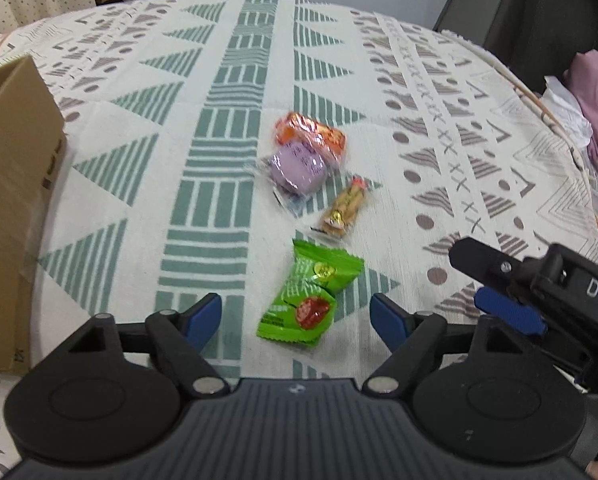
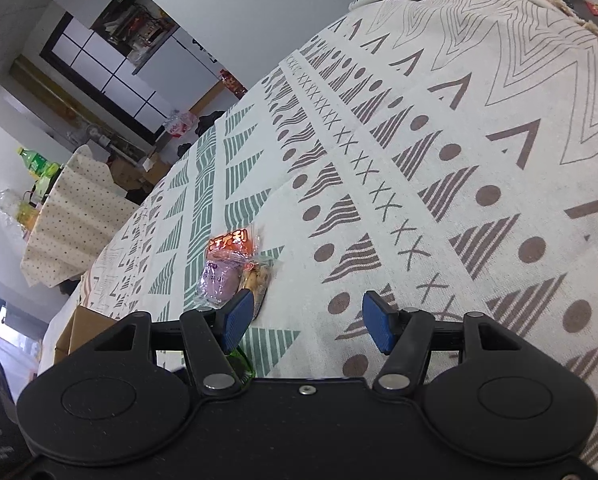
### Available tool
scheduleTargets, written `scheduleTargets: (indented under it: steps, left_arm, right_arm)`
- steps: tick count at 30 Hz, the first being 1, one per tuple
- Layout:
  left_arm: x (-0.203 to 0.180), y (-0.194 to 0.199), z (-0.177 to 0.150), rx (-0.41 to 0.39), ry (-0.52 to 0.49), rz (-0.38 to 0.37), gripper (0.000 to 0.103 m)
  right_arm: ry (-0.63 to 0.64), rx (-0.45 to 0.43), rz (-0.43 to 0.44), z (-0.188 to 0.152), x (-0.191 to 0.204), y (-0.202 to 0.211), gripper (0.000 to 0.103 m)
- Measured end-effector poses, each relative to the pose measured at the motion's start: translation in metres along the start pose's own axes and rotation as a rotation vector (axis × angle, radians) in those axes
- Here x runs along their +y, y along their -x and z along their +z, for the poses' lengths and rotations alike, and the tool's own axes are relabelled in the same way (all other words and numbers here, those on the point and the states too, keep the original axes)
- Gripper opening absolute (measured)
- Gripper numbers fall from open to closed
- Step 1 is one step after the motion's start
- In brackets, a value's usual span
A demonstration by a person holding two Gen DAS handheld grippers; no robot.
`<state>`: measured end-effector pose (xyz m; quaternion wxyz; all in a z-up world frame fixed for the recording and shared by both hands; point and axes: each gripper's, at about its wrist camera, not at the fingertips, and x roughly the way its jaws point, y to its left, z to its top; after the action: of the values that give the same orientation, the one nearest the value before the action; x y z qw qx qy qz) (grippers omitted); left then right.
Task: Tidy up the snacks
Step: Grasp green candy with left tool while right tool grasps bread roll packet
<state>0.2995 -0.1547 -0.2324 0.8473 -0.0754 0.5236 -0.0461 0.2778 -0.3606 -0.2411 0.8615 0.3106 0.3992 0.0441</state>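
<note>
Several wrapped snacks lie on the patterned tablecloth (image 1: 147, 128). A green packet (image 1: 305, 296) lies just ahead of my left gripper (image 1: 296, 318), which is open and empty with its jaws to either side of it. Beyond lie a beige snack bar (image 1: 345, 210), a purple round snack (image 1: 297, 168) and an orange packet (image 1: 311, 132). My right gripper (image 2: 307, 322) is open and empty; it shows at the right of the left wrist view (image 1: 499, 292). In the right wrist view the purple snack (image 2: 219, 280), orange packet (image 2: 229, 242) and beige bar (image 2: 257, 280) lie ahead to the left.
An open cardboard box (image 1: 11, 184) stands at the table's left; its corner shows in the right wrist view (image 2: 83, 328). A dark chair (image 1: 539, 20) and pink cloth (image 1: 595, 96) are beyond the right edge. A second cloth-covered table (image 2: 71, 216) stands further off.
</note>
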Motion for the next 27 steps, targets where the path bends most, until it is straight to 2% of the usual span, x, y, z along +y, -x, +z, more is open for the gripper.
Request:
scheduleTargets:
  steps: [3,5,7,20,23,27]
  left_arm:
    - [0.0,-0.005,-0.002,0.018,-0.003,0.012,0.064]
    - [0.002,-0.005,-0.001,0.008,-0.009,0.034,0.047]
    - [0.005,-0.003,0.001,0.001,0.003,0.046,0.037]
    - [0.03,0.009,0.014,-0.016,0.118,0.018,0.035]
    - [0.035,0.011,0.017,-0.029,0.127,0.055,0.035]
    - [0.048,0.005,0.018,0.021,0.175,0.043,0.036]
  right_arm:
    - [0.002,0.014,0.001,-0.001,-0.001,-0.005,0.06]
    - [0.008,0.023,0.011,-0.001,0.0,-0.009,0.06]
    - [0.018,0.032,0.017,-0.002,0.002,-0.012,0.06]
    - [0.099,0.046,0.054,-0.001,0.032,-0.049,0.061]
    - [0.134,0.047,0.054,-0.002,0.039,-0.057,0.061]
    - [0.19,0.037,0.031,-0.005,0.049,-0.063,0.06]
